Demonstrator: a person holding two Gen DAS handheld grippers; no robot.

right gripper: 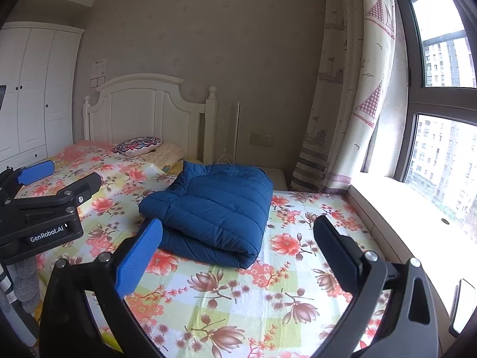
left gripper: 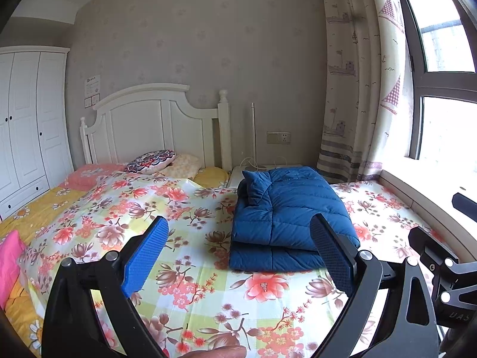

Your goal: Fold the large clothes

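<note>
A blue puffer jacket lies folded into a thick rectangle on the floral bedsheet. It also shows in the right wrist view. My left gripper is open and empty, held above the sheet just in front of the jacket, its right finger overlapping the jacket's near right corner in the view. My right gripper is open and empty, held in front of the jacket and apart from it. The left gripper's body shows at the left of the right wrist view.
A white headboard and pillows are at the far end of the bed. A white wardrobe stands at the left. A curtain, window and sill run along the right. A white nightstand sits behind the jacket.
</note>
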